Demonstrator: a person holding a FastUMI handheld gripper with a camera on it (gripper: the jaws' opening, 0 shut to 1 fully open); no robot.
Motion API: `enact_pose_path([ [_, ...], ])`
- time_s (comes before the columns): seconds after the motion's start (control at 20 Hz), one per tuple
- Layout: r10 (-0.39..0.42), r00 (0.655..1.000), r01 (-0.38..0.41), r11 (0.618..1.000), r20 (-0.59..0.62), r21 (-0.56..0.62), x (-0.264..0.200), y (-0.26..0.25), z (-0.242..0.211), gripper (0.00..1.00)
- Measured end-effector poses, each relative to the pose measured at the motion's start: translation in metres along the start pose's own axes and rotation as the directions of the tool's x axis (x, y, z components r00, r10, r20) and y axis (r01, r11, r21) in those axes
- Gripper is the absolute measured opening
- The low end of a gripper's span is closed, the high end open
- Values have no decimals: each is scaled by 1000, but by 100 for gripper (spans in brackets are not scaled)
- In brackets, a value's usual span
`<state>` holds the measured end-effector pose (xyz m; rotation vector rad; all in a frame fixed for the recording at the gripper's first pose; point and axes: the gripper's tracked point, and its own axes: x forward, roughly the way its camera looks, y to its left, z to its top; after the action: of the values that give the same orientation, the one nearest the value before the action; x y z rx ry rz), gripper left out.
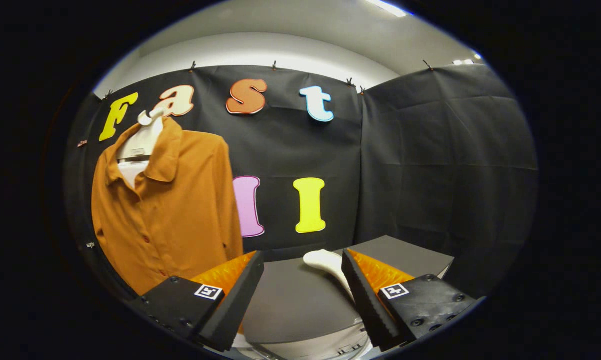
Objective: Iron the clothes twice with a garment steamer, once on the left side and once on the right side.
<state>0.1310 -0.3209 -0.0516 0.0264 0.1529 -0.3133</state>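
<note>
Shirt (165,210): hangs on a hanger against the booth wall, beyond your left finger | Table (295,300): bare | Steamer (330,267): white, between the tips, nearer the right | Gripper (303,290): fingers spread, holding nothing | Risk: closing off-centre, you'd nudge the steamer askew.

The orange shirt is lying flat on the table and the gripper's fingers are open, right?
Not quite. In the gripper view, the orange shirt hangs on a hanger against the booth wall, beyond the fingers, not flat on the table. The gripper is indeed open, with a white steamer between its fingers.
</note>
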Motion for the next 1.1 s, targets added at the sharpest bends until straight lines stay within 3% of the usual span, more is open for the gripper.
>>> enact_pose_path([
  [0.45, 39, 971, -31, 999, -236, 40, 85, -57, -67, 100],
  [0.75, 73, 933, -66, 997, -353, 31, 106, -54, -102, 100],
  [1.1, 34, 883, -47, 999, -469, -16, 111, -62, -132, 100],
])
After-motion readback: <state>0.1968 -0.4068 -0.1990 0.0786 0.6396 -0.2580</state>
